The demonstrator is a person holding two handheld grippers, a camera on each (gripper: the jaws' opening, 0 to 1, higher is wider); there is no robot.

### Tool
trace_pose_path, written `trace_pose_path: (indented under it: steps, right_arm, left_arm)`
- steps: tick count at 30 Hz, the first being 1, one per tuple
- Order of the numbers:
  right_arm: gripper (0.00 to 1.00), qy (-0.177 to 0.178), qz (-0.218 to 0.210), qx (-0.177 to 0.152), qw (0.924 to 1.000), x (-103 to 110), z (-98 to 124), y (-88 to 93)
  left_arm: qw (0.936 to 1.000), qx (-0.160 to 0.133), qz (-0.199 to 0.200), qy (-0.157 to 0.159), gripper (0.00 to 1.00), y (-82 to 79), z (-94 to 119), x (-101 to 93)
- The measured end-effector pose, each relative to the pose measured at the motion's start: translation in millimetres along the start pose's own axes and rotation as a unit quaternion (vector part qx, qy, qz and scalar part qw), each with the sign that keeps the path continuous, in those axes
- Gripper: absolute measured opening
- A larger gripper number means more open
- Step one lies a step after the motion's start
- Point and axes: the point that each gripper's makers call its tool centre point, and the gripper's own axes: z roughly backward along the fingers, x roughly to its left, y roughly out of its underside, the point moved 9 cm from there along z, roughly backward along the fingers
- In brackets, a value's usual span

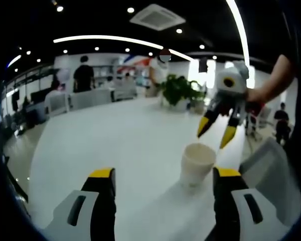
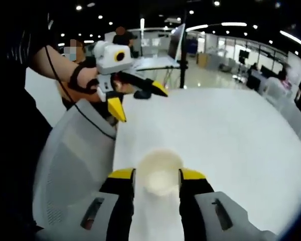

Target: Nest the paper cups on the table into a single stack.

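Observation:
A white paper cup [image 1: 196, 163] stands upright on the white table [image 1: 115, 135], just inside the right jaw of my left gripper [image 1: 164, 173], which is open wide and low over the tabletop. My right gripper [image 1: 216, 134] hangs open a little above the cup's rim, held by a hand. In the right gripper view I look down into the cup [image 2: 160, 173], which shows between the jaws of my right gripper [image 2: 157, 174]. My left gripper [image 2: 138, 103] is beyond it at the upper left, open, in a person's hand.
A grey mesh chair [image 2: 75, 150] stands against the table's near edge [image 2: 231, 135]; its back [image 1: 271, 160] shows beside the cup. A potted plant [image 1: 178, 90] sits at the table's far end. People and desks are farther off.

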Motion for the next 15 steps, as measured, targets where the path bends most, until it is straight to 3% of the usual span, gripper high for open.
trace_pose_path:
  steps: [15]
  right_arm:
    - [0.45, 0.021, -0.012, -0.007, 0.9997, -1.8, 5.8, 9.0]
  left_arm:
    - [1.0000, 0.000, 0.005, 0.005, 0.77, 0.9, -2.8, -0.2]
